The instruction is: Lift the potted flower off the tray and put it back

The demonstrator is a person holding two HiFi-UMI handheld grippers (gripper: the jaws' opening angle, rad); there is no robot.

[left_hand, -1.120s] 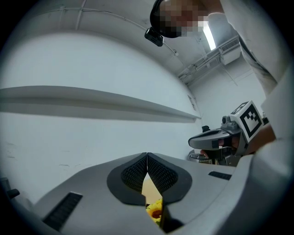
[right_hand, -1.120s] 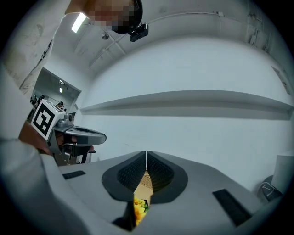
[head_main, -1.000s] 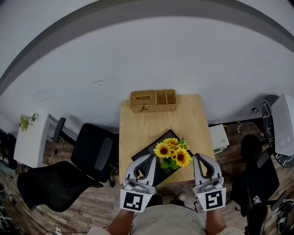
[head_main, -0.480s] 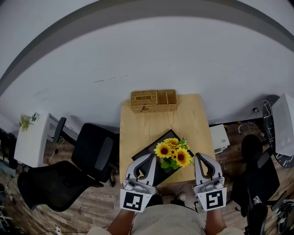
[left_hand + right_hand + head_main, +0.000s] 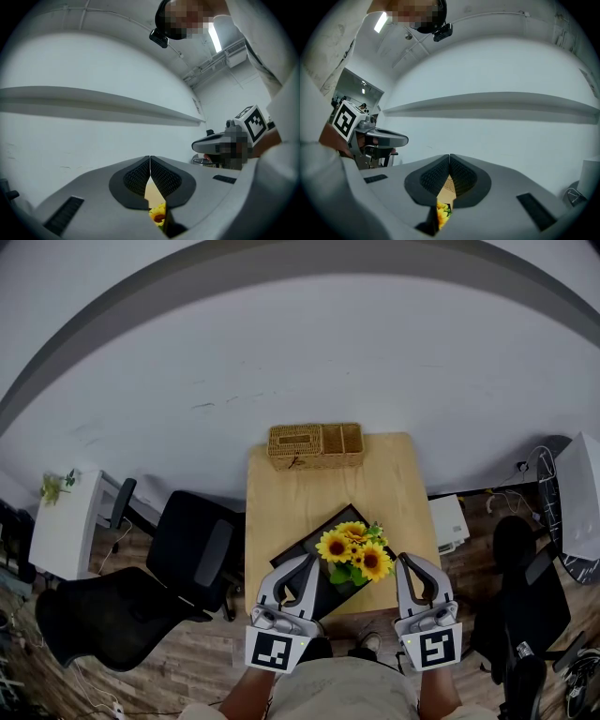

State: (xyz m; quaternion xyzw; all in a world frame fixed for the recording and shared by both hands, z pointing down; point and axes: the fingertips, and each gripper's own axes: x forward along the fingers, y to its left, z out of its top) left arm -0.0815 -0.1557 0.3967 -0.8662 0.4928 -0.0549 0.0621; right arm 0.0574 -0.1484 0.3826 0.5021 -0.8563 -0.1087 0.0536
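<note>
Over the last second nothing visible changed: the head view showed both grippers in the same place, and the flower (image 5: 353, 554) kept its spot. It stood on the tray (image 5: 311, 536) at the near edge of the worktop (image 5: 309, 488), between the left gripper (image 5: 307, 562) and the right gripper (image 5: 406, 562). The ribbed fingers (image 5: 136, 180) of the left one were pressed together on nothing, and the right fingers (image 5: 461, 178) too.

This scene fitted two stages: the flower waiting to be lifted, or already put back.

The blooms were yellow with dark centres and green leaves, and they hid the pot. The tray was dark, flat and rectangular, and it lay diagonally. The worktop was pale smooth wood, with a woven basket (image 5: 314, 446) at its far edge.
</note>
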